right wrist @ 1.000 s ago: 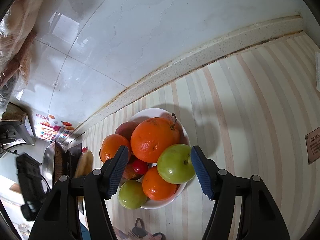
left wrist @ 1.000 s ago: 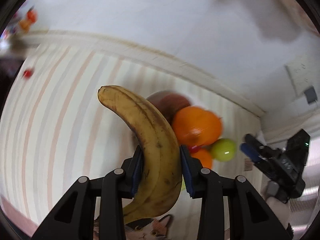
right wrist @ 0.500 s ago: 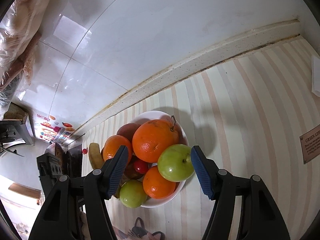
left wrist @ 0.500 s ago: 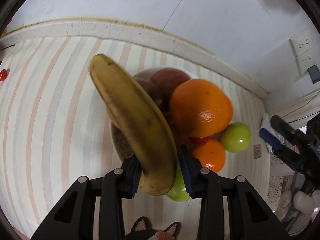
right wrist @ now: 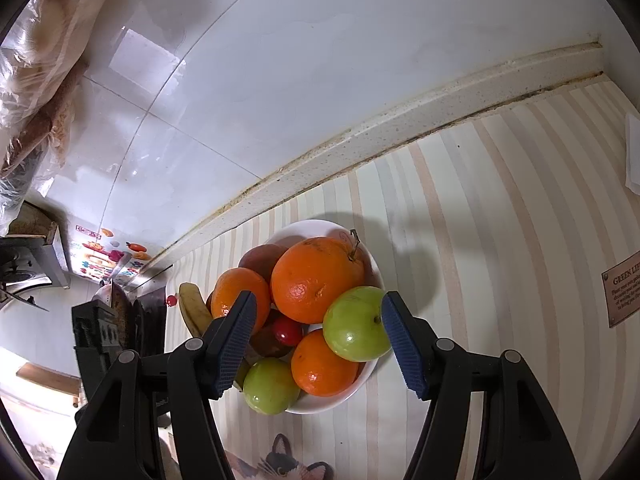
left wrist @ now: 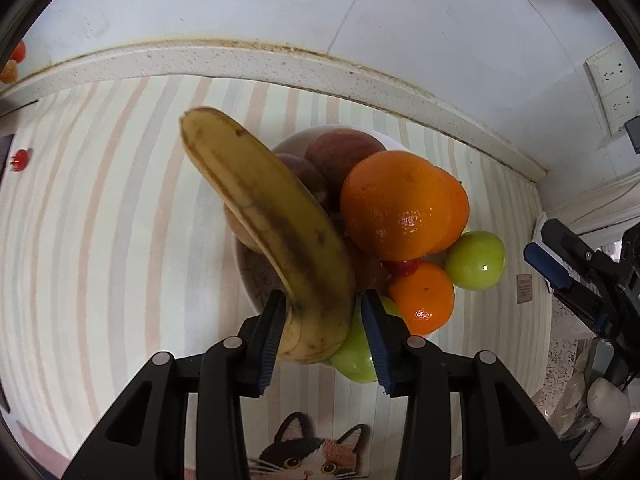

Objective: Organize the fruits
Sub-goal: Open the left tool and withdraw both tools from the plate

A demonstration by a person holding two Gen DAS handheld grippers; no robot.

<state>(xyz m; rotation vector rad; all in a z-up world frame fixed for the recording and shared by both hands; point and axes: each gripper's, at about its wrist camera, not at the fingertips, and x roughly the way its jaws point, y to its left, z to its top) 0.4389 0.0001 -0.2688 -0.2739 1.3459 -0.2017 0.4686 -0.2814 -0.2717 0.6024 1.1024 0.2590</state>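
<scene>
The left tool is squeezed on the fat end of the banana, which hangs over the left edge of the white bowl. The right tool has its fingers wide apart around nothing, just in front of the bowl on the striped tabletop. The bowl is piled high, so I think the banana could bump the big orange and roll fruit out.

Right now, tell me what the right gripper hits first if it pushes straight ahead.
Probably the green apple at the near rim of the white bowl: it sits between the open right gripper fingers, ahead of the oranges. Depth is uncertain.
</scene>
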